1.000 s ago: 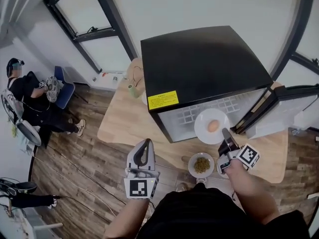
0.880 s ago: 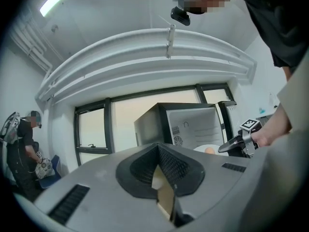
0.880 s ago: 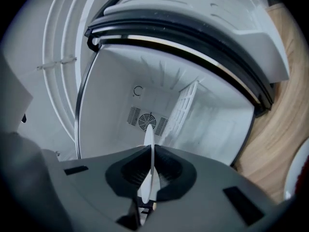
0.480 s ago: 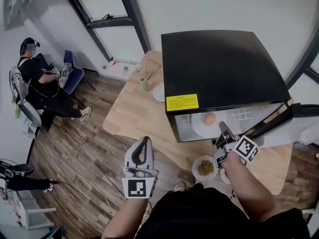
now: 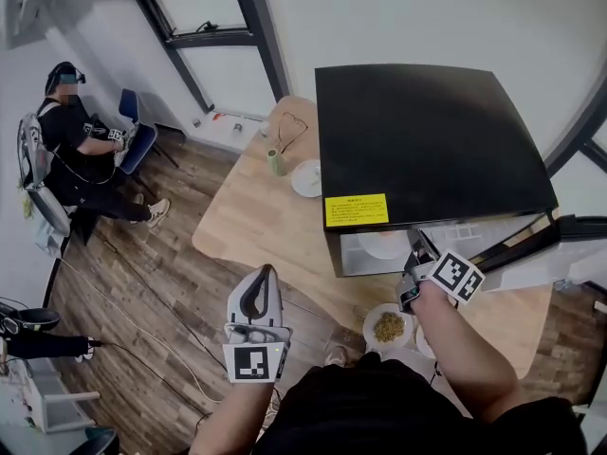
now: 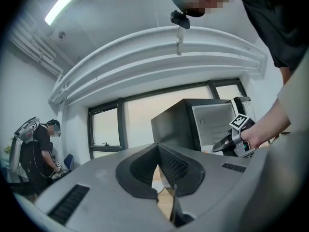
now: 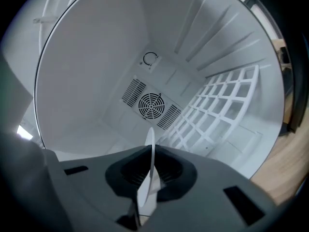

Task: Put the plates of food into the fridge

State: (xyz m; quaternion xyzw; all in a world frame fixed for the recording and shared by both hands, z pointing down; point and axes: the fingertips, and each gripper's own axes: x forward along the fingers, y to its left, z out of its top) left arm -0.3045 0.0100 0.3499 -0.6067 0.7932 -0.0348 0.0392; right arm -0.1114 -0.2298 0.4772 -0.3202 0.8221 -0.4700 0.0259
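A black mini fridge (image 5: 427, 140) stands open on the wooden table (image 5: 256, 226). My right gripper (image 5: 415, 246) reaches into its opening, shut on the rim of a white plate (image 5: 382, 245) that is mostly hidden under the fridge top. In the right gripper view the plate's rim (image 7: 150, 153) stands edge-on between the jaws, facing the back-wall fan (image 7: 151, 106). A second plate with greenish food (image 5: 388, 326) lies on the table below that hand. A third white plate (image 5: 307, 178) sits left of the fridge. My left gripper (image 5: 266, 271) hovers off the table's near edge, shut and empty.
The fridge door (image 5: 569, 240) hangs open to the right. A white wire shelf (image 7: 217, 105) lines the inside on the right. A small green cup (image 5: 275, 164) stands near the third plate. A person (image 5: 71, 150) sits on a blue chair at far left.
The right gripper has pushed the white plate deeper into the fridge, so the food on it is now hidden under the top. The left gripper drifted slightly left.
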